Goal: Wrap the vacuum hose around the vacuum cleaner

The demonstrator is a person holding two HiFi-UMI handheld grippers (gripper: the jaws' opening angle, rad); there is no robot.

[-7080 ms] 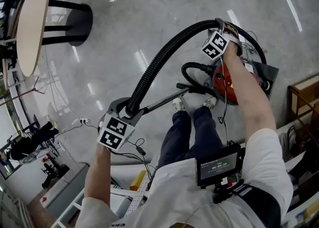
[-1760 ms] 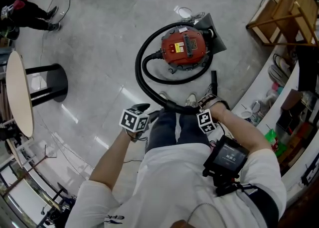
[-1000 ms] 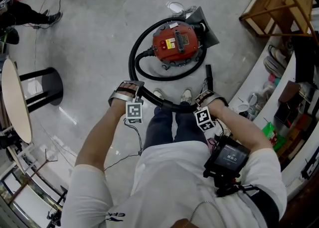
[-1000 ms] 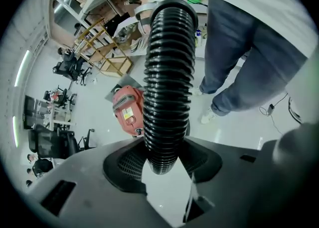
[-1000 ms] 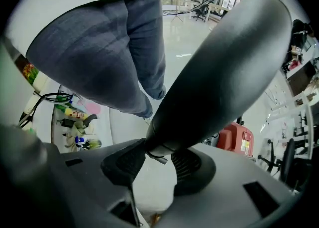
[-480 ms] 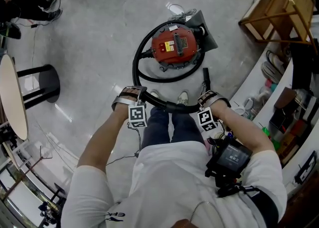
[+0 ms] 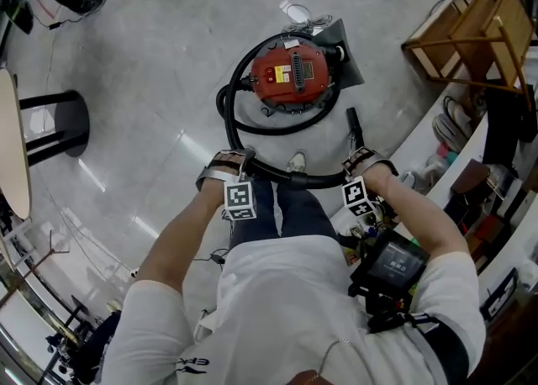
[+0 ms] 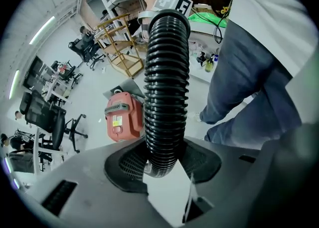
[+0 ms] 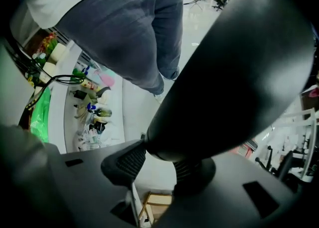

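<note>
The red vacuum cleaner (image 7: 292, 75) stands on the grey floor ahead of my feet; the left gripper view shows this vacuum cleaner (image 8: 122, 115) too. Its black ribbed hose (image 7: 229, 114) curls round the body's left and near side, then runs across in front of me. My left gripper (image 7: 229, 163) is shut on the ribbed hose (image 8: 164, 87); its jaws have just been closing on it. My right gripper (image 7: 360, 160) is shut on the hose's smooth black end tube (image 9: 234, 72), whose tip (image 7: 353, 121) points toward the cleaner.
A wooden rack (image 7: 471, 30) stands at the right, with cluttered shelves (image 7: 450, 165) below it. A round table (image 7: 10, 152) and its black pedestal (image 7: 55, 123) are at the left. My shoe (image 7: 296, 161) is just under the hose.
Both grippers have shifted right in the head view with the hose between them. The hose loop has drawn closer round the vacuum cleaner.
</note>
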